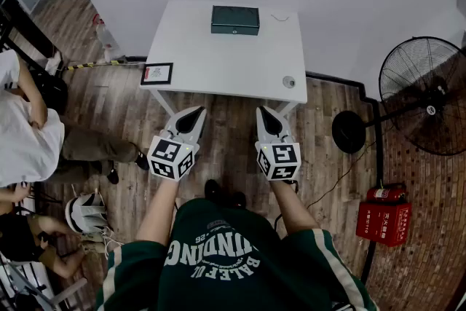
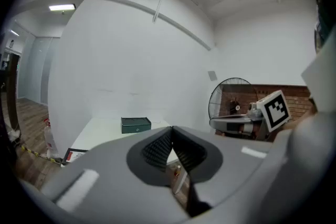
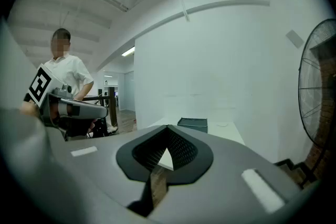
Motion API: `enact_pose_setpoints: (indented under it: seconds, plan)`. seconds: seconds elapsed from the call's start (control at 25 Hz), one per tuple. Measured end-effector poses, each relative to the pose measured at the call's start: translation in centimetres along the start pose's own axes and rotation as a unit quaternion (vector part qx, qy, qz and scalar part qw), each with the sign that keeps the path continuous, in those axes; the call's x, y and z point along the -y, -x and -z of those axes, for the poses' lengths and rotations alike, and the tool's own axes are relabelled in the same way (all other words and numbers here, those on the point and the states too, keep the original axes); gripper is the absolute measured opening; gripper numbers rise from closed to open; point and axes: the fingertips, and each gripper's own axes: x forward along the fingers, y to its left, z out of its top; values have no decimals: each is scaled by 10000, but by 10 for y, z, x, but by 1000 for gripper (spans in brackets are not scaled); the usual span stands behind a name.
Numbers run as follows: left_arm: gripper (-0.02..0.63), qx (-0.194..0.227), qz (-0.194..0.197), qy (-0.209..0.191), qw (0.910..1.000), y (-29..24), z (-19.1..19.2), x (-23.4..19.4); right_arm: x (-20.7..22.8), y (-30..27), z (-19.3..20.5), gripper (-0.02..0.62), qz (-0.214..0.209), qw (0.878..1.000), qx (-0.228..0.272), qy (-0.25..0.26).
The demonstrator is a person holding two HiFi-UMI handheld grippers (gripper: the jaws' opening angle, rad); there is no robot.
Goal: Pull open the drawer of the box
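A dark green box (image 1: 235, 20) with a closed front drawer sits at the far edge of the white table (image 1: 218, 62); it also shows small in the left gripper view as the box (image 2: 136, 125) and in the right gripper view as the box (image 3: 192, 124). My left gripper (image 1: 194, 113) hangs short of the table's near edge, jaws shut and empty. My right gripper (image 1: 265, 113) is level with it, also shut on nothing. Both are well short of the box. In their own views the left gripper (image 2: 171, 129) and right gripper (image 3: 167, 127) have tips touching.
A framed card (image 1: 157, 73) lies at the table's near left corner and a small round object (image 1: 289, 81) near the right corner. A floor fan (image 1: 426, 95) stands to the right, a red extinguisher box (image 1: 384, 213) below it. A seated person (image 1: 29, 127) is at left.
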Motion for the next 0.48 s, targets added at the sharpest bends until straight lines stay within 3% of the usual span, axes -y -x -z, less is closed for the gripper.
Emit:
enact_pose_setpoints:
  seconds: [0.48]
  plan:
    - [53,-16,190,-12,9998,-21,0,-34,-1,-32,-1,2,110,9997,184,-134]
